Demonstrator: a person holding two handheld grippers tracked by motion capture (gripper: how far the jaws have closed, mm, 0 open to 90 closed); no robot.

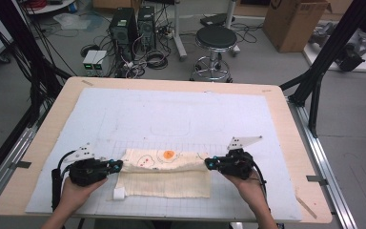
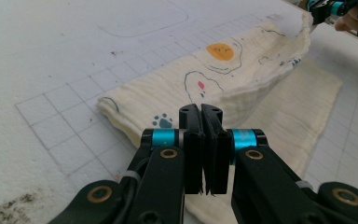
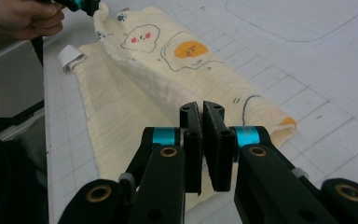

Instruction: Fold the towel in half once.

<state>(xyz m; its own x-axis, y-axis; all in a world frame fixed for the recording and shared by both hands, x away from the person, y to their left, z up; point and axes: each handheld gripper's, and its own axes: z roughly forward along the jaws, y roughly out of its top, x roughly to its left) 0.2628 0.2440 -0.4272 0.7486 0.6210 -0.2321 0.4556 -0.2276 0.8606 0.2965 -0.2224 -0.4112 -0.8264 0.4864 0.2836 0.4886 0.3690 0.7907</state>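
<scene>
A cream cloth [image 1: 167, 176] printed with small cartoon shapes, one an orange blob [image 1: 168, 154], lies partly folded on the near middle of the white gridded mat [image 1: 181, 114]. My left gripper [image 1: 118, 165] is shut on the cloth's left end and my right gripper [image 1: 208, 163] on its right end. The upper layer is held slightly raised and stretched between them. In the left gripper view the closed jaws of the left gripper [image 2: 200, 109] pinch the cloth [image 2: 242, 74], with the right gripper [image 2: 324, 7] far off. In the right gripper view the right gripper [image 3: 200, 106] pinches the cloth [image 3: 168, 60].
A white label [image 1: 119, 193] sticks out at the cloth's near-left corner. The mat covers a wooden table [image 1: 290, 124]. Beyond the table are a stool [image 1: 215, 38], computer towers [image 1: 124, 26] with cables, and a cardboard box [image 1: 293, 21]. Black frame struts [image 1: 331, 45] stand at both sides.
</scene>
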